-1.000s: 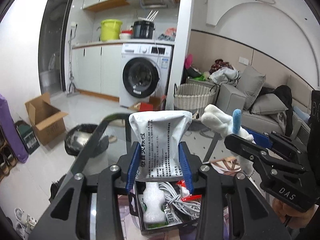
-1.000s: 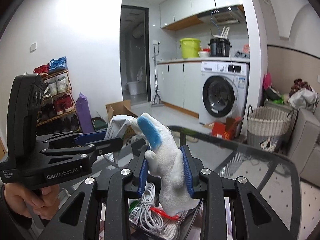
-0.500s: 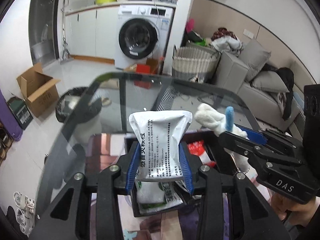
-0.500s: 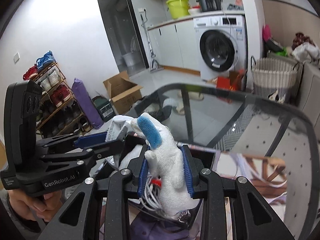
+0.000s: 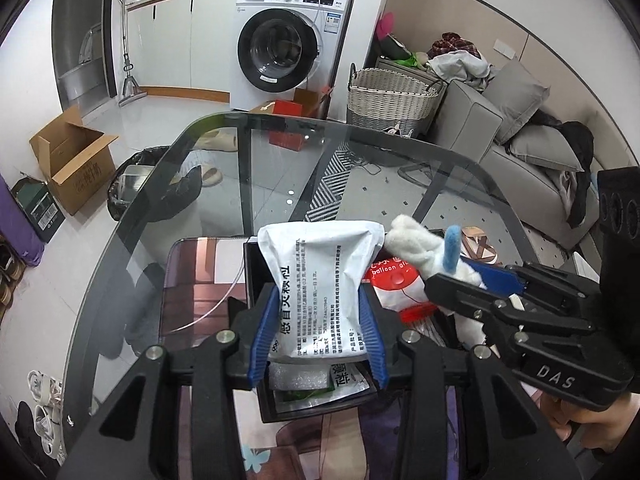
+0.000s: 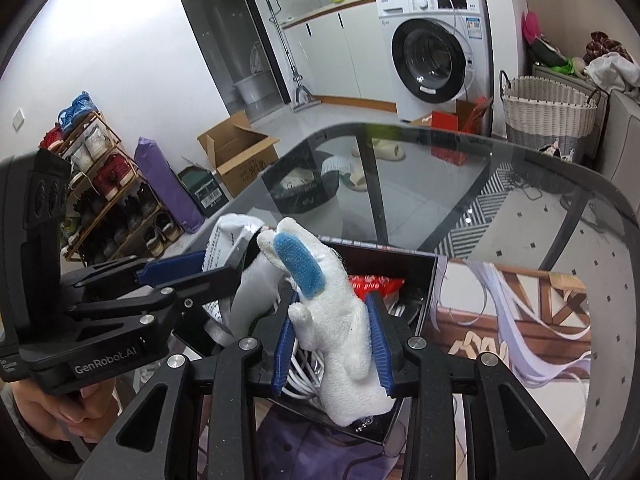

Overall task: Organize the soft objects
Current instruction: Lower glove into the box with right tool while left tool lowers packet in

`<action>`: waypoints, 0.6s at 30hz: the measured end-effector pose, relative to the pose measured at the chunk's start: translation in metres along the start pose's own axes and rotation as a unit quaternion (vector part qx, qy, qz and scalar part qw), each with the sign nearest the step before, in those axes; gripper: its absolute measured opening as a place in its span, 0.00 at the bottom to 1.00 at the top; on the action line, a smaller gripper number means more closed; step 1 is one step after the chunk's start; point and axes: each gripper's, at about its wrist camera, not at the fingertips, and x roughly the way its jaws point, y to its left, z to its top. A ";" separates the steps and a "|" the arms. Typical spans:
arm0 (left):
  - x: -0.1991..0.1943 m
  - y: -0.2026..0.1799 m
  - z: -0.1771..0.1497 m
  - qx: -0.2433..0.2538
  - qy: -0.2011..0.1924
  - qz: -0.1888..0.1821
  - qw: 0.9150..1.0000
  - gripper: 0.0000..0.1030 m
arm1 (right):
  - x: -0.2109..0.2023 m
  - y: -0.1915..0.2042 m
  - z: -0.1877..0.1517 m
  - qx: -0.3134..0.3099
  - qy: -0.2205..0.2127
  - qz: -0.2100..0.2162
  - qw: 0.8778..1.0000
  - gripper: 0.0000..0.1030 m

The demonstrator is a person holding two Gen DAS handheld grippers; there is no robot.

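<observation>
At the bottom centre of the left view, the left tongs [image 5: 316,332] pinch a white printed pouch [image 5: 320,276], their jaws having just eased apart slightly. At the bottom centre of the right view, the right tongs [image 6: 332,344] likewise grip a white plush toy [image 6: 340,312], also just loosening. Both soft items hang directly over a black box [image 6: 424,280] on the glass table [image 5: 280,168]. This looks like the drop-off step; next, the jaws need to spread wider to release them.
</observation>
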 end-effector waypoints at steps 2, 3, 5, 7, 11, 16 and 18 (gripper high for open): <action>0.000 0.001 -0.001 -0.002 0.002 0.001 1.000 0.40 | 0.001 0.001 -0.001 -0.002 0.003 -0.009 1.000 0.36; 0.000 0.001 -0.001 -0.002 0.004 0.000 1.000 0.41 | 0.001 0.002 -0.001 -0.002 0.002 -0.009 1.000 0.38; 0.000 0.000 -0.002 0.001 0.004 0.001 1.000 0.42 | -0.003 0.003 -0.001 -0.001 -0.002 -0.006 1.000 0.46; 0.000 0.000 -0.002 0.004 0.005 0.004 1.000 0.44 | -0.007 0.005 0.000 -0.005 -0.006 -0.007 1.000 0.50; -0.003 0.001 -0.004 0.004 0.000 0.006 1.000 0.52 | -0.016 0.014 -0.001 -0.024 -0.017 -0.008 1.000 0.50; -0.015 -0.003 -0.006 0.013 -0.022 0.023 0.999 0.55 | -0.025 0.021 -0.002 -0.031 -0.026 -0.010 0.999 0.50; -0.023 -0.004 -0.006 0.018 -0.038 0.033 0.999 0.55 | -0.033 0.026 -0.004 -0.044 -0.036 -0.023 0.998 0.51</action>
